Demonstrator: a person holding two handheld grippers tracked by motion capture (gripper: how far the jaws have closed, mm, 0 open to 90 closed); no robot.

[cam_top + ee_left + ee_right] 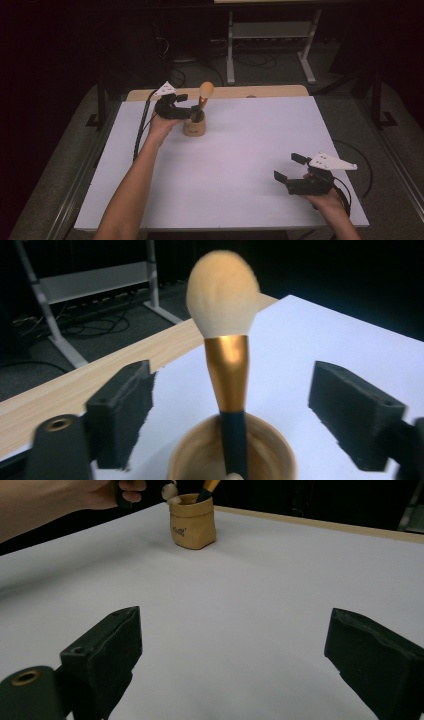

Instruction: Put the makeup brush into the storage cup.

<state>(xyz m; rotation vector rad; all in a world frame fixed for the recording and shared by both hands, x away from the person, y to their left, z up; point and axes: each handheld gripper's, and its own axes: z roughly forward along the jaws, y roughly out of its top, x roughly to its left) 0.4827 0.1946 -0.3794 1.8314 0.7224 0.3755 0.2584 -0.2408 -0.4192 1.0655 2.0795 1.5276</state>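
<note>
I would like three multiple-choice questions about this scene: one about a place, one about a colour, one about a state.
1. Where does the makeup brush stand?
A. in the tan cup
B. flat on the table
C. in the right tongs

2. What colour is the brush's metal collar?
A. silver
B. gold
C. red

3. How are the left tongs?
A. shut on the brush
B. open around the brush
C. lying on the floor

Answers: 1 A, the handle goes down into the cup; 2 B, the collar under the bristles shines gold; 3 B, both jaws stand apart from the handle.
</note>
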